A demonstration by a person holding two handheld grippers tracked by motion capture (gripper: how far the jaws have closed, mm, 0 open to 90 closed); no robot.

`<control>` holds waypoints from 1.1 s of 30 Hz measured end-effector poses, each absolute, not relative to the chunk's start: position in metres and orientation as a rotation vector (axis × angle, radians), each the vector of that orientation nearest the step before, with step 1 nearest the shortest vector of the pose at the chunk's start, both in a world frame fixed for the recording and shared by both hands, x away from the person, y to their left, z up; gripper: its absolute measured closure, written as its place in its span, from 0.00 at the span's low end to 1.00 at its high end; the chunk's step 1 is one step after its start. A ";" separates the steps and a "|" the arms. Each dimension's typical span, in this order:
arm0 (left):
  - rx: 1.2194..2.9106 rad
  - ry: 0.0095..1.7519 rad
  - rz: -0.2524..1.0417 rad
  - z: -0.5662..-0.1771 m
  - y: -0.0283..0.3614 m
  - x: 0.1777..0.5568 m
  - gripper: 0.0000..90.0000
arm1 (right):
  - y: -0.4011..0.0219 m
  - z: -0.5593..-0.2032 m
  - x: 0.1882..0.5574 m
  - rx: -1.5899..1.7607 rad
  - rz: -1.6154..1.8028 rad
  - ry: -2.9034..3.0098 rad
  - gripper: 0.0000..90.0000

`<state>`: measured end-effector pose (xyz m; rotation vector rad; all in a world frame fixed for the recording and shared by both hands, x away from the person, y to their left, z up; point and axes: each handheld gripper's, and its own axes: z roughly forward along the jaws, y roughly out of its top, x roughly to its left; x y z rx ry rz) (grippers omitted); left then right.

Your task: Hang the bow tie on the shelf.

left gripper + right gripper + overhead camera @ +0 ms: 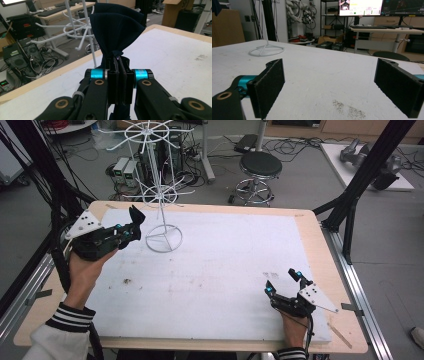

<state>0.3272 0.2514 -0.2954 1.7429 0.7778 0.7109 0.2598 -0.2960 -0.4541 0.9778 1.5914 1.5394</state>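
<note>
Right gripper (285, 281): nearest me, low over the white mat (225, 270) near its front right corner; I see its jaws spread wide with nothing between them.
Room by right gripper: bare mat ahead and to the left of it; the mat's right edge and the table (320, 250) rim lie just beside it.
Left gripper (131, 227): raised over the mat's far left corner; I see its jaws clamped tight on the dark cloth (115, 32).
Dark cloth: pinched at a gathered neck between the pads, it fans out wider beyond the jaw tips; its long axis runs along the jaws, pointing up and away from my hand, toward the rack.
Rack (161, 185): white wire stand, its ring base (164, 238) on the mat just right of the left gripper, post upright.
Room by rack: the wire arms stick out near the cloth; I cannot tell if they touch.
Count: 2 grippers, 1 cloth, 1 rack, 1 stool (260, 167) on the floor beyond the far edge.
</note>
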 end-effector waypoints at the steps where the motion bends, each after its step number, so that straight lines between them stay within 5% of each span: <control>1: 1.742 0.783 0.714 -0.295 0.253 0.327 0.96 | -0.296 -0.454 0.260 0.978 1.540 1.590 0.10; 33: 1.704 0.888 0.855 -0.266 0.259 0.366 0.96 | -0.296 -0.454 0.260 0.977 1.541 1.592 0.10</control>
